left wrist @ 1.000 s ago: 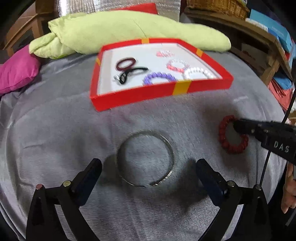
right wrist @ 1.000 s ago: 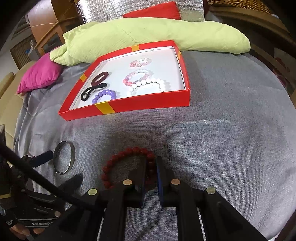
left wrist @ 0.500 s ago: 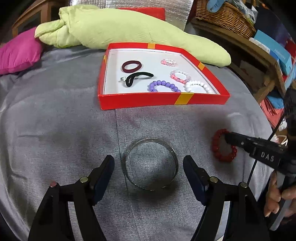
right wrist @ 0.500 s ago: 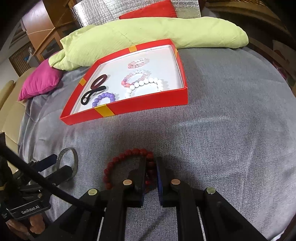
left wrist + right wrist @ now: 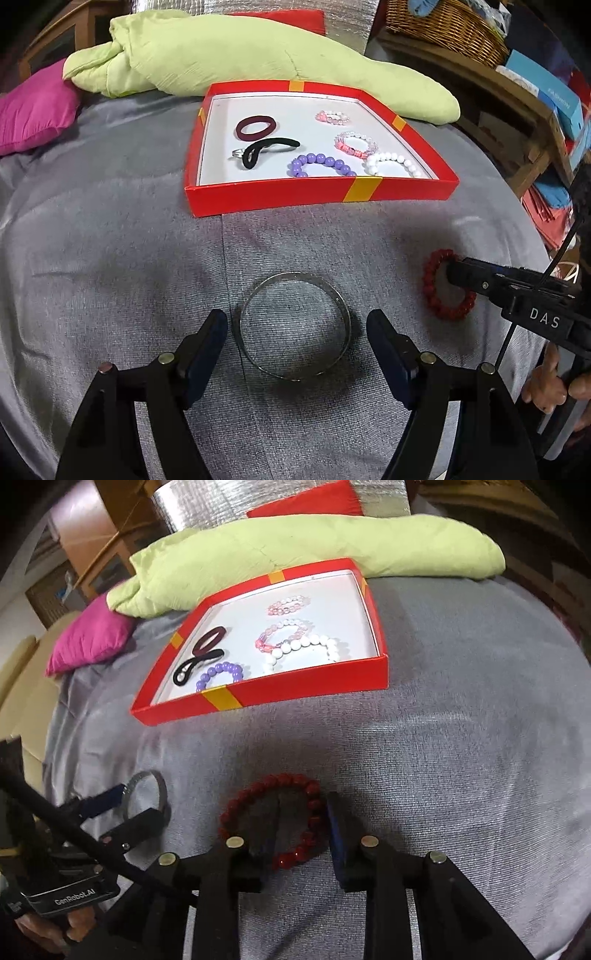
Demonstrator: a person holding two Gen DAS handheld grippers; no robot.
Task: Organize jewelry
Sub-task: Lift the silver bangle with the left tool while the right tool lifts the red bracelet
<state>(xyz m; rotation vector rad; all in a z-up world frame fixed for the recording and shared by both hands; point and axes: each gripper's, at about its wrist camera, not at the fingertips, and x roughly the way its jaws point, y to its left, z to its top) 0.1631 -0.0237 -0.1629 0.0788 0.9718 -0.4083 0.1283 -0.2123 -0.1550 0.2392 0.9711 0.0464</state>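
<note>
Left gripper spread wide, fingers straddling silver bangle lying flat on grey cloth; each pad just outside the ring's edge, whether touching cannot be told. Right gripper parted too, one finger inside red bead bracelet and the other just outside it, a stretch of beads between them but not pinched; bracelet flat on the cloth. From the left wrist view, same bracelet well to the right of the bangle, with the right gripper's dark finger reaching into its loop. From the right wrist view, bangle off to the left, between the left gripper's fingers.

Further out, beyond both pieces on the cloth, red tray with yellow bands and a white floor. Inside: maroon hair tie and black hair tie on the left side, a small silver ring touching the black one; purple bead bracelet near the front wall; white bead bracelet at the front right; pink beaded bracelet just behind it; smaller pale pink bracelet toward the back. Behind the tray, light green cushion pressed against the far wall; magenta pillow to the left; wicker basket on a wooden shelf at upper right.
</note>
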